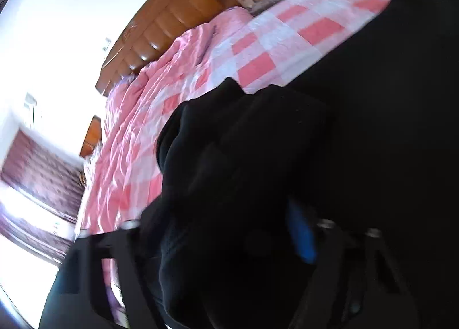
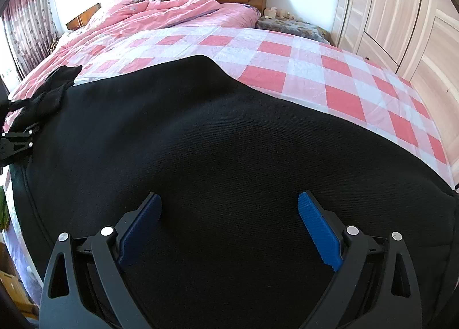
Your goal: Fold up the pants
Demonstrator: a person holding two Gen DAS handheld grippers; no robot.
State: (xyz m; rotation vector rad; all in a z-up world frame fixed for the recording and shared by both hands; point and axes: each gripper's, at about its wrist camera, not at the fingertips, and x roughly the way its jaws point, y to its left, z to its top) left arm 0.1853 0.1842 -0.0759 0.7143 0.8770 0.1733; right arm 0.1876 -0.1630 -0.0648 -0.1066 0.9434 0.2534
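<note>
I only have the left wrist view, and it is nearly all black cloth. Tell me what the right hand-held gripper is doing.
Observer: The right hand-held gripper is open. Its blue pads stand apart above the pants, with no cloth pinched.
Operator: Describe how the pants lie.
Observer: They are spread broad and mostly flat across the checked sheet.
Operator: Report where my left hand-held gripper sits on them.
Observer: The left hand-held gripper is at the pants' left edge in the right wrist view. A bunch of cloth sticks up beyond it.
</note>
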